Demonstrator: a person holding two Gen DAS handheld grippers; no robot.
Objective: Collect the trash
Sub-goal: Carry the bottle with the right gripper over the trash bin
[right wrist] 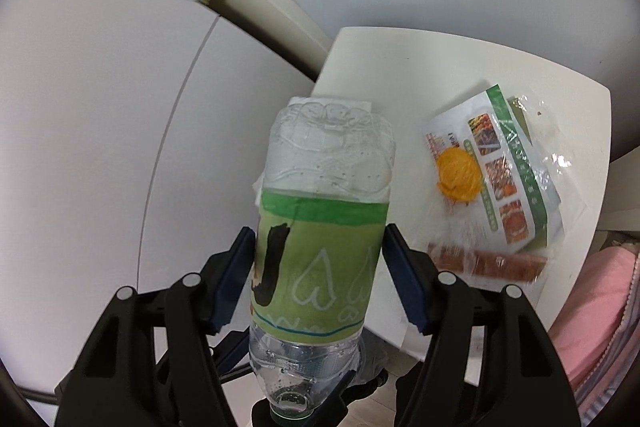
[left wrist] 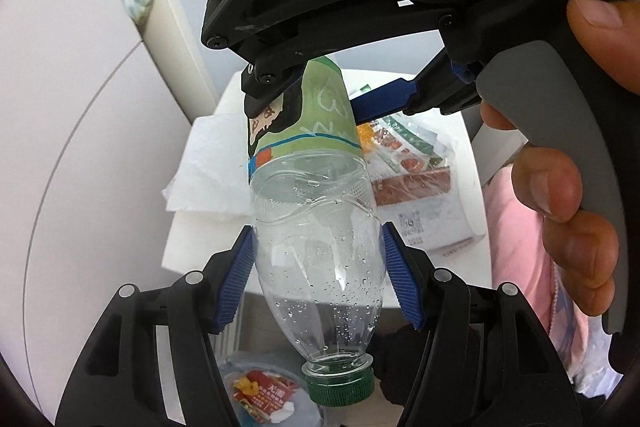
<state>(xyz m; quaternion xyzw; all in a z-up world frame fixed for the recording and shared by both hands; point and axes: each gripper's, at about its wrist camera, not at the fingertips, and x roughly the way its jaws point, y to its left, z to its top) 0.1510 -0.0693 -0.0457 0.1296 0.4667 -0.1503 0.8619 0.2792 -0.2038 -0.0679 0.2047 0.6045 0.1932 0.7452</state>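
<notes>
Left wrist view: the left gripper (left wrist: 318,277) holds a clear plastic bottle (left wrist: 316,247) by its lower clear body, blue pads pressed on both sides, green cap (left wrist: 340,387) pointing down toward the camera. The right gripper (left wrist: 316,99) comes in from above and clamps the same bottle on its green label; a person's hand (left wrist: 560,155) wraps that gripper's grey handle. Behind the bottle, on the white surface (left wrist: 472,163), lie a crumpled paper towel (left wrist: 208,167) and a printed food wrapper (left wrist: 416,179). Below, near the cap, sits a lidded plastic container (left wrist: 260,395) with a red label. Right wrist view: the right gripper (right wrist: 320,275) grips the bottle (right wrist: 320,227) at the green label band, bottle base up, well above the surface (right wrist: 400,75). The wrapper (right wrist: 496,199) lies to the right on the surface, an orange round spot on it. Pink fabric (right wrist: 600,299) shows at the right edge.
</notes>
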